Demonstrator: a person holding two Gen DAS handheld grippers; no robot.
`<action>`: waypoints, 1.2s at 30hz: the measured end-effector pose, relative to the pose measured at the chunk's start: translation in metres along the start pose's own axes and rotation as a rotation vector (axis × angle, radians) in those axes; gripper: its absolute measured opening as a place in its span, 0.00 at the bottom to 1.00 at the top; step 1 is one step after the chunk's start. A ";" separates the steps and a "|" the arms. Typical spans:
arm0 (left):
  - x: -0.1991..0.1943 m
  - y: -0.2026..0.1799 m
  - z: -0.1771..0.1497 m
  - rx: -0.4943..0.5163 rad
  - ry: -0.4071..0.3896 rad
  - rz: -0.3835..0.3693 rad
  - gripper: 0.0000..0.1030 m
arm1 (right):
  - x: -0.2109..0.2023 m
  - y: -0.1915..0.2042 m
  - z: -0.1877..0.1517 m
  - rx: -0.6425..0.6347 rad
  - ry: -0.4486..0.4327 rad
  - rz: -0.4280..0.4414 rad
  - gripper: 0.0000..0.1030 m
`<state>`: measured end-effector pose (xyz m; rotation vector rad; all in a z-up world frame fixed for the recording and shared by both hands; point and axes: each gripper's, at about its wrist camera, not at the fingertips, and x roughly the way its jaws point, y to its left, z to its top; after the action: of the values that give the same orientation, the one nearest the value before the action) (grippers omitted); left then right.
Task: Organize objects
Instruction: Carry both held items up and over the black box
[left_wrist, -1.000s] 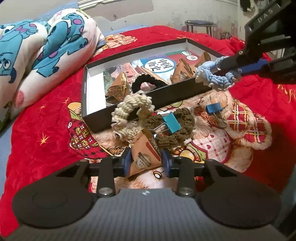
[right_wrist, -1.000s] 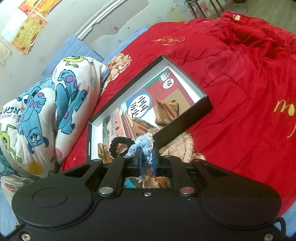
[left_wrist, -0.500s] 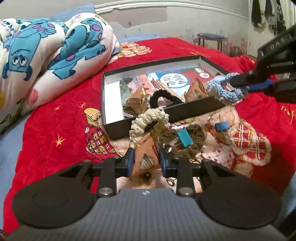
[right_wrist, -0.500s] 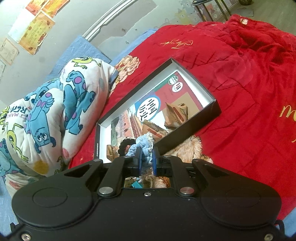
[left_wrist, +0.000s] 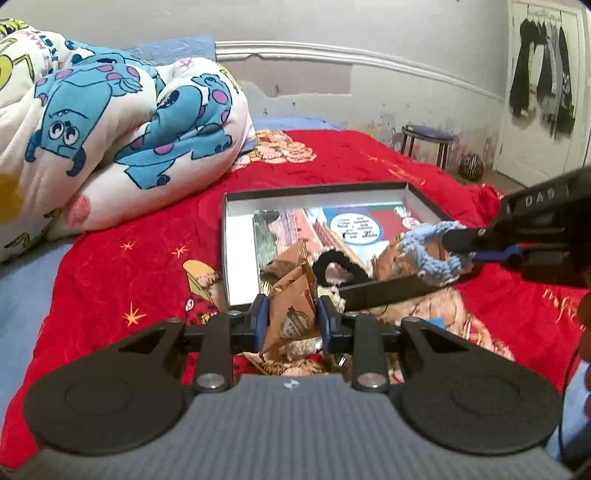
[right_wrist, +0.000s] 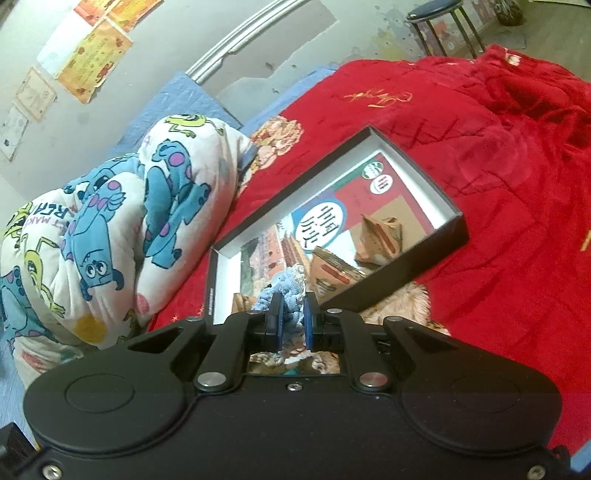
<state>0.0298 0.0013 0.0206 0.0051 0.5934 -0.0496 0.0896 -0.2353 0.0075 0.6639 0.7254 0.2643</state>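
Seen across a bed under a red blanket (left_wrist: 369, 162), with a rolled cartoon-monster quilt (left_wrist: 110, 122) at the head. Behind, a grey wall with peeling paint (left_wrist: 303, 81), crossed by white moulding (left_wrist: 369, 61), certificates (right_wrist: 92, 55) pinned up. Beyond, a round stool (left_wrist: 428, 134) and dark clothes (left_wrist: 543, 70) hung on a pale door

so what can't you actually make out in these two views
- Left wrist view: bed surface under the brown packet, hidden by the left claw.
- Left wrist view: person's hand, cut off by the right edge.
- Right wrist view: most of the blue scrunchie, hidden by the right claw.
- Right wrist view: box label text, too small.
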 end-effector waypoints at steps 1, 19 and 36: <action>0.000 0.001 0.001 -0.003 -0.005 -0.002 0.31 | 0.001 0.002 0.000 -0.006 -0.004 0.008 0.11; 0.010 0.010 0.046 -0.016 -0.120 -0.038 0.31 | 0.002 0.035 0.034 -0.145 -0.137 0.162 0.11; 0.033 0.010 0.084 -0.063 -0.240 -0.109 0.31 | 0.017 0.041 0.066 -0.179 -0.213 0.224 0.11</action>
<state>0.1039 0.0078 0.0716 -0.0933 0.3548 -0.1358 0.1477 -0.2276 0.0614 0.5921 0.4177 0.4519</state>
